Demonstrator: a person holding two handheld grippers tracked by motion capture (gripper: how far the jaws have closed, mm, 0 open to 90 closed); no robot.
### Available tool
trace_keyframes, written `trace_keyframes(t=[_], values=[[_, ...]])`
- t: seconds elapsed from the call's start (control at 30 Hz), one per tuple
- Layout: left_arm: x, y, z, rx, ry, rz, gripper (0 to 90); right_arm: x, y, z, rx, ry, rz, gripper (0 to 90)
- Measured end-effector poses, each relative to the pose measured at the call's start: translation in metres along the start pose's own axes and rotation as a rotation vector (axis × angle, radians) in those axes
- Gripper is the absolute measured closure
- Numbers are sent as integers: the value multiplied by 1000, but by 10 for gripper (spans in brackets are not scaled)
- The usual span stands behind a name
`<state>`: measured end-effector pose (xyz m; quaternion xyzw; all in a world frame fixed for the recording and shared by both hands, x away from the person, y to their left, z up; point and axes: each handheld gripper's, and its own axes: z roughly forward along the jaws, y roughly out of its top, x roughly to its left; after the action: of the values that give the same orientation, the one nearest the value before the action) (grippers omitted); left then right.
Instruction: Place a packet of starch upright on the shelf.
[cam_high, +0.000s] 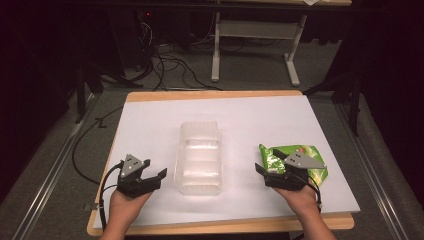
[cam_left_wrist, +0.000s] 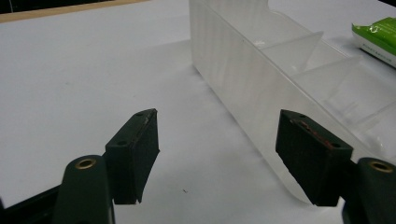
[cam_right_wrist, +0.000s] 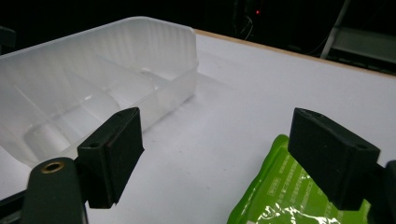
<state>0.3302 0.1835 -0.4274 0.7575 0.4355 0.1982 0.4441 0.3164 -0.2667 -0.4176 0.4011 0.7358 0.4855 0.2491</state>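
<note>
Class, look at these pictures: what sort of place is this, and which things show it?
Probably a lab or workshop set up for recording. A white-covered table stands in a dark room, loose cables trail over the floor behind it, and a bare workbench frame stands beyond.

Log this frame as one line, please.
left gripper: open, empty, beside clear divided bin | right gripper: open, over green packet, not gripping | bin: empty

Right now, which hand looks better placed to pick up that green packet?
The right one, probably. The right gripper sits directly at the green packet, jaws open, and the packet lies just under one jaw in its own view. The left gripper is across the clear plastic bin, away from the packet.
</note>
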Motion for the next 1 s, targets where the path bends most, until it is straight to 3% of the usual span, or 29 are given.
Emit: trace_keyframes(t=[0.23,0.43,0.73,1.0], values=[[1,-1,0,0,6,0,307,-13,-2,-5,-10,-34,20,188],[1,-1,0,5,7,2,312,-31,-5,-11,9,-95,34,193],[2,-2,0,5,4,-4,321,-69,-16,-34,38,-198,114,244],[2,-3,1,12,5,0,336,-91,-32,-52,85,-280,173,264]])
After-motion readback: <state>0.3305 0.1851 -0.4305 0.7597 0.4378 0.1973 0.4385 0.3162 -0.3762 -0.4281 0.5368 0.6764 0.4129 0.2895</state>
